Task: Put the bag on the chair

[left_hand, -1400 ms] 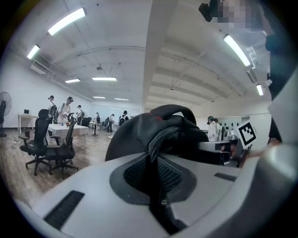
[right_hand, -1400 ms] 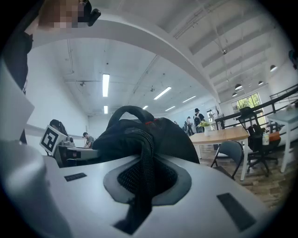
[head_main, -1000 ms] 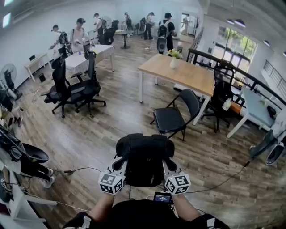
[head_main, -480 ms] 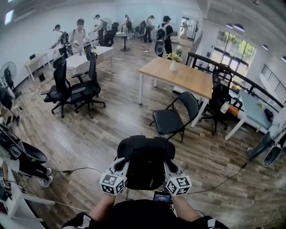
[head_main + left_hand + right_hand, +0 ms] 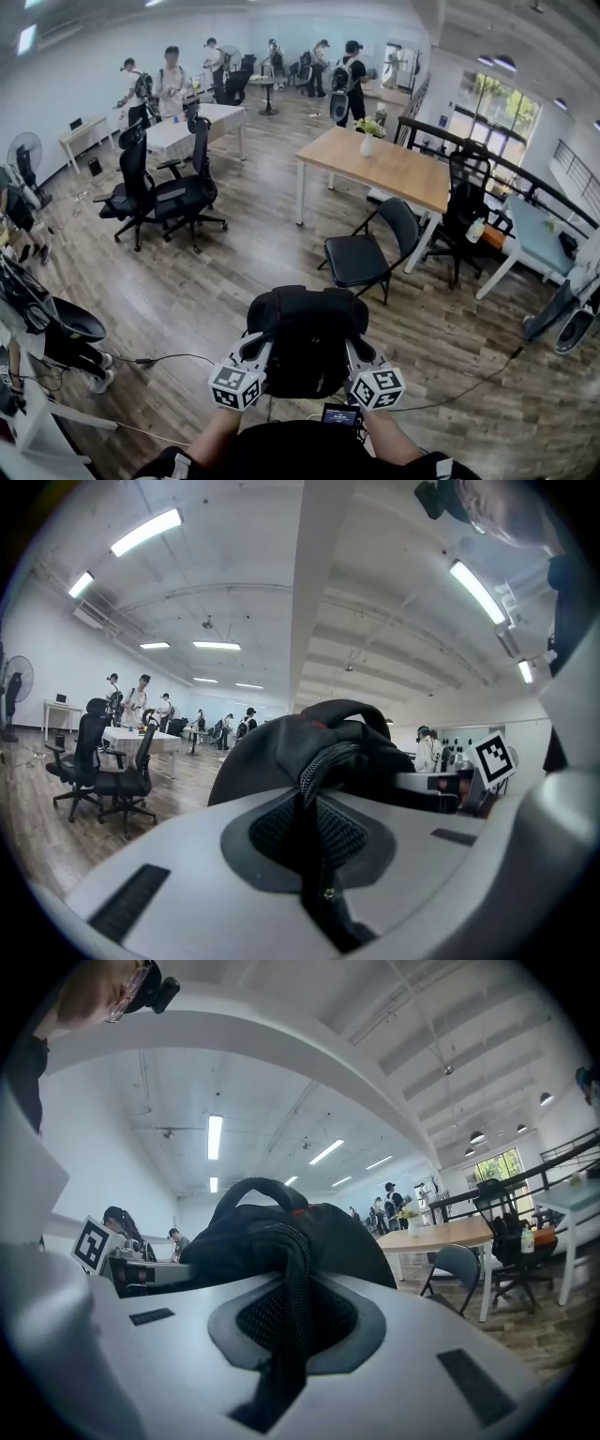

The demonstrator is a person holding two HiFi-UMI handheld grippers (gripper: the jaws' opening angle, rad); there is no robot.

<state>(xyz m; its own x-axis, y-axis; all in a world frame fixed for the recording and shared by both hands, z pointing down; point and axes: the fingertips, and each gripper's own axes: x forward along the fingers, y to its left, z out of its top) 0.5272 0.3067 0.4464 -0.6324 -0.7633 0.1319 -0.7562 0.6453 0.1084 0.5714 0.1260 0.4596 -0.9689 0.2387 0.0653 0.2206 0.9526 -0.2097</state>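
**Left hand-held gripper (image 5: 254,349) and right hand-held gripper (image 5: 353,349) clamp a soft bag (image 5: 305,339) in mid-air**

Each one is closed on cloth. The left hand-held gripper (image 5: 314,794) pinches a fold with a zipper edge on the bag's left flank. The right hand-held gripper (image 5: 286,1302) pinches a mesh strap on its right flank. The bag hangs between them, near the person, above the wooden floor (image 5: 187,291). The chair (image 5: 354,260), a black folding one beside the bench (image 5: 394,169), stands farther off and to the right, its seat bare.

The bag looks soft and rounded, likely part-filled, so it should sag and swing rather than hold a shape. Thin cloth and mesh can slide through the pads, so a strap pinch seems less sure than the firmer top handle (image 5: 246,1185). Two side holds make for a level carry. Once set down it will probably slump, so the seat's middle suits best.
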